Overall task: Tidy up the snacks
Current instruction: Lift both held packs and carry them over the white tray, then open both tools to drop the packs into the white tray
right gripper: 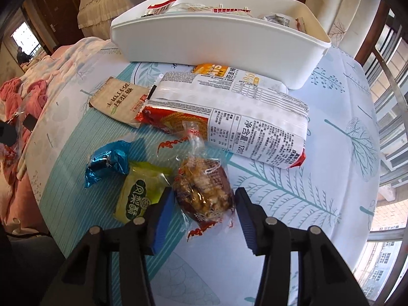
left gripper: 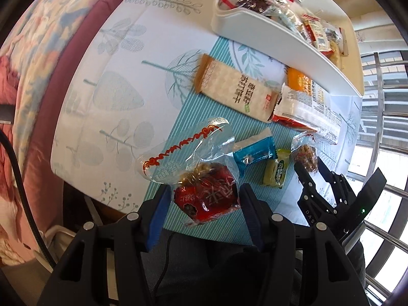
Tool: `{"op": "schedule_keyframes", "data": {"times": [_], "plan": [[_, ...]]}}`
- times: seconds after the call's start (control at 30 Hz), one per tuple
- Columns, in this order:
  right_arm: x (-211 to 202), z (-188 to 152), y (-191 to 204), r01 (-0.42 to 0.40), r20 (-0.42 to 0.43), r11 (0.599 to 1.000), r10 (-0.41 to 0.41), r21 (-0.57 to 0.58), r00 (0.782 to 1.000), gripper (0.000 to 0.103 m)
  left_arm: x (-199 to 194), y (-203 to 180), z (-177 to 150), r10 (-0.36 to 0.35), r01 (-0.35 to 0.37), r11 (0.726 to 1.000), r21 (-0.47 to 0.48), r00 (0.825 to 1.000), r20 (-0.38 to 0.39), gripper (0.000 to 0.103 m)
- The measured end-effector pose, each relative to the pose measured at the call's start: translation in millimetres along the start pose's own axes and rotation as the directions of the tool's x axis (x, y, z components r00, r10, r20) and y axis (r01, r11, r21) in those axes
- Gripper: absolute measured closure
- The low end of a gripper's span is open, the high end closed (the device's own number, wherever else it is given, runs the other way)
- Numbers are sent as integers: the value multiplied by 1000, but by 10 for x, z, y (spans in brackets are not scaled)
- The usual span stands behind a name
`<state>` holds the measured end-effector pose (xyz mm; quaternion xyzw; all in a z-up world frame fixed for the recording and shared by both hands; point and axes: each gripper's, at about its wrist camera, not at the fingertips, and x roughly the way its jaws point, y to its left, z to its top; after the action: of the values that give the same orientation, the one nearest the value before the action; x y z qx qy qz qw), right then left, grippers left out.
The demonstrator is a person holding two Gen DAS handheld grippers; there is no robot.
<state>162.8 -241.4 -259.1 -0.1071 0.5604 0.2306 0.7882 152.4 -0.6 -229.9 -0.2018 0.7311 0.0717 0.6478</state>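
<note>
My left gripper [left gripper: 205,204] is shut on a red pastry packet [left gripper: 206,196] with a clear crimped top, held over the near table edge. To its right, my right gripper [left gripper: 309,166] points down at a brown nutty pastry in clear wrap [left gripper: 304,153]. In the right wrist view that gripper [right gripper: 204,201] has its blue pads against both sides of this pastry [right gripper: 204,191], which rests on the tablecloth. A blue foil sweet [right gripper: 109,160] and a green pineapple-cake packet [right gripper: 140,193] lie just left of it. The white bin [right gripper: 204,43] holding several snacks stands at the far side.
A big white-and-red biscuit pack [right gripper: 242,117], an orange packet [right gripper: 216,70] and a beige cracker pack [right gripper: 117,99] lie between the pastry and the bin. The round table [left gripper: 114,89] has a leaf-print cloth. Bedding [left gripper: 38,51] lies left, a window railing [left gripper: 382,102] right.
</note>
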Motion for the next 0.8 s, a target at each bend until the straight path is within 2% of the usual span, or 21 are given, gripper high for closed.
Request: {"op": "schedule_keyframes", "data": {"times": [0.23, 0.5, 0.63, 0.8], "plan": [[-244, 141, 17, -27, 65, 999, 24, 43, 998, 54, -179, -149, 266, -16, 14, 996, 87, 1000, 17, 49], [-475, 510, 103, -74, 157, 994, 60, 83, 986, 54, -522, -357, 620, -22, 2, 979, 202, 995, 97, 49], [-592, 747, 146, -89, 211, 992, 68, 92, 975, 54, -638, -419, 835, -63, 35, 974, 222, 991, 120, 49], [-713, 1058, 164, -106, 283, 989, 72, 107, 956, 54, -828, -499, 1102, -138, 88, 963, 254, 972, 187, 49]]}}
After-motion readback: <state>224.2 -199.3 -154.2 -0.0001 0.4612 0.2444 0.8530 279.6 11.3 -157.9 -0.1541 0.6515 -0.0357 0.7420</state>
